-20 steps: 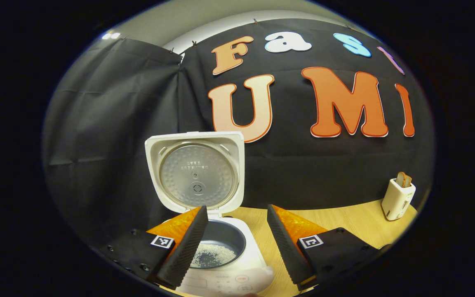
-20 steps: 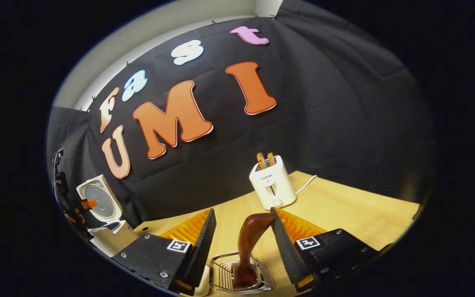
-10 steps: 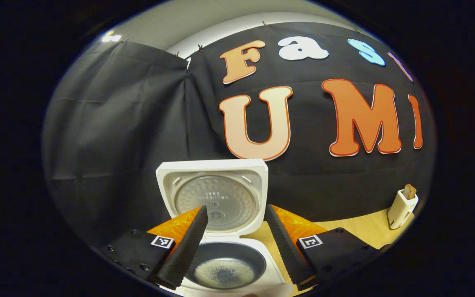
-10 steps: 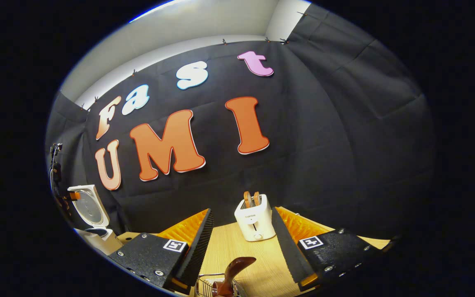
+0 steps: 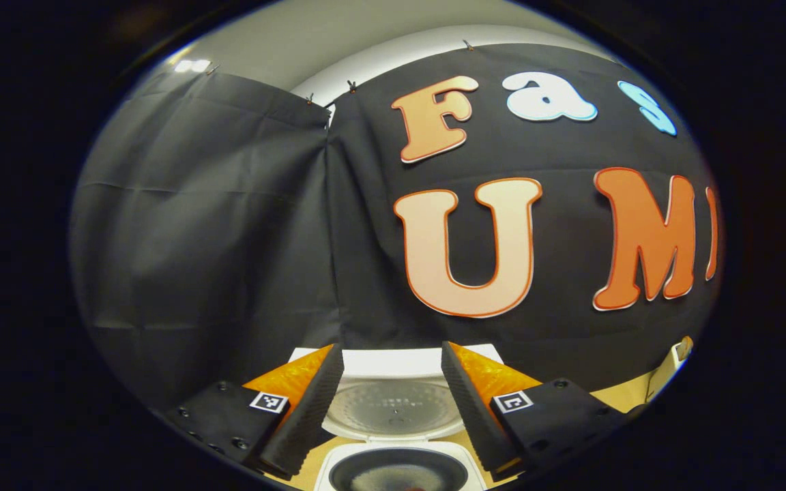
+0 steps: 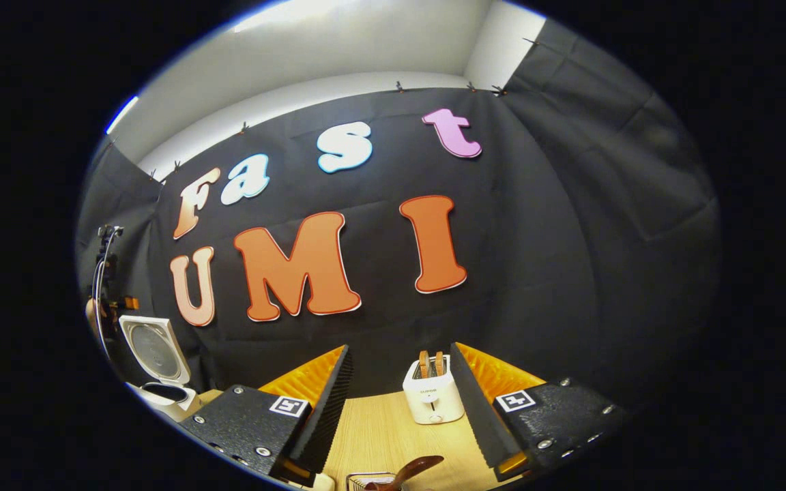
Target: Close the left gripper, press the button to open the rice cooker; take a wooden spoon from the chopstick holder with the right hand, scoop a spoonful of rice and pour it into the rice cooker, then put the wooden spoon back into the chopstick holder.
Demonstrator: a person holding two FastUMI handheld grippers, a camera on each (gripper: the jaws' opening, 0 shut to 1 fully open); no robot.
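Note:
The white rice cooker point(image 5: 393, 409) stands with its lid up at the bottom of the left gripper view, its dark inner pot point(image 5: 396, 474) just showing. My left gripper point(image 5: 391, 349) is open above and in front of it, holding nothing. In the right gripper view, the brown wooden spoon point(image 6: 415, 469) leans in the wire chopstick holder point(image 6: 366, 483) at the bottom edge. My right gripper point(image 6: 400, 349) is open above the spoon, apart from it. The cooker point(image 6: 154, 354) also appears far left there, with the left gripper point(image 6: 127, 302) above it.
A white toaster point(image 6: 432, 397) with two slices in it stands on the wooden table point(image 6: 379, 436) beyond the right gripper, and shows at the right edge of the left gripper view as toaster point(image 5: 679, 351). Black cloth walls close off the back and sides.
Both grippers have drawn back and upward. The cooker has sunk to the bottom of the left gripper view. The spoon stays in the holder, now below the right fingers instead of between them.

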